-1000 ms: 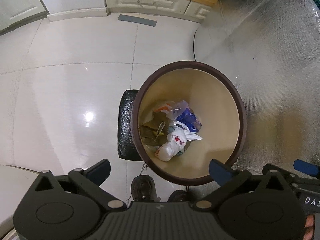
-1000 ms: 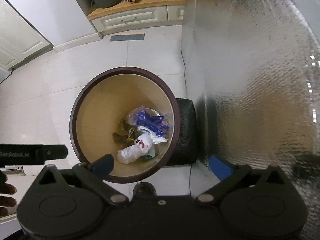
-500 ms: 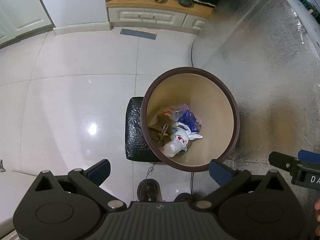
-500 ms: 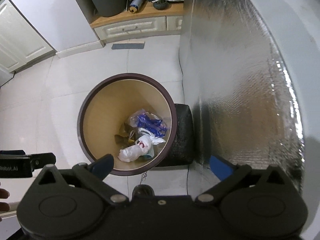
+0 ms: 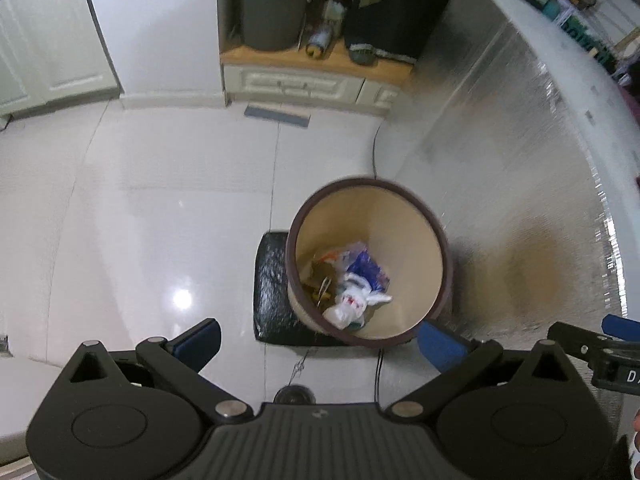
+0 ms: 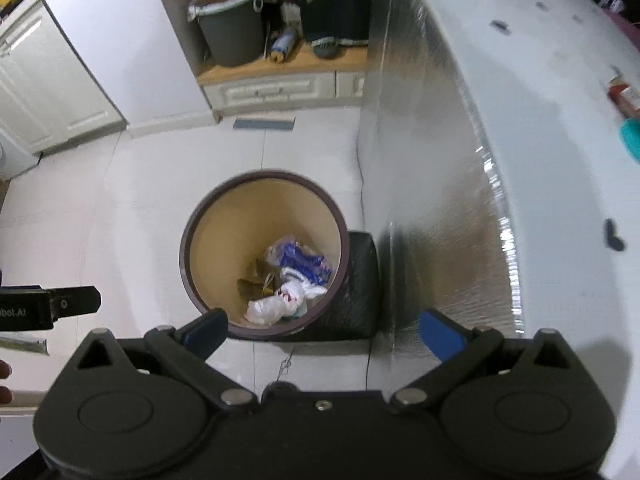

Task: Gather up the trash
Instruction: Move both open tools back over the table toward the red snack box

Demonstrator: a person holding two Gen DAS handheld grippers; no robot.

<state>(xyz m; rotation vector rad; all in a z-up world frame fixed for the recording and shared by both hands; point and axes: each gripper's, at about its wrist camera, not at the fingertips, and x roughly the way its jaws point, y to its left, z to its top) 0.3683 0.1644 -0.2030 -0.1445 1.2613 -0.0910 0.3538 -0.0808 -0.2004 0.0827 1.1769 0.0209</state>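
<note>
Both your grippers hang high above the floor w/ jaws spread wide and nothing between them: left gripper (image 5: 318, 338) and right gripper (image 6: 324, 330) are empty. The trash sits at the bottom of the bin (image 6: 188, 248), a round tub w/ dark brown rim and tan inside, standing on the white tile floor (image 5: 140, 220) right beside the silver-foil side of the counter (image 6: 432, 184); a black pad (image 5: 272, 280) lies on the floor touching the bin's left side in the left view. Inside you've got a white knotted plastic bag (image 6: 268, 306) nearest you, a blue-printed wrapper (image 6: 302, 260) farther back, and brownish paper scraps (image 6: 252, 280) to the left of them. My read: all light, soft, crinkly stuff, no weight to fight, but the film is prob. slippery and will collapse under the pads, so pinch a bunched fold or the knot of the white bag, not a flat face. Bin walls are deep, so come straight down the centre or you'll likely clip the rim; the bin itself looks light enough to tip if nudged. On the counter top, far right, a red item (image 6: 624, 96) and a teal one (image 6: 632, 136) show, too blurred to ID; could be more trash.
</note>
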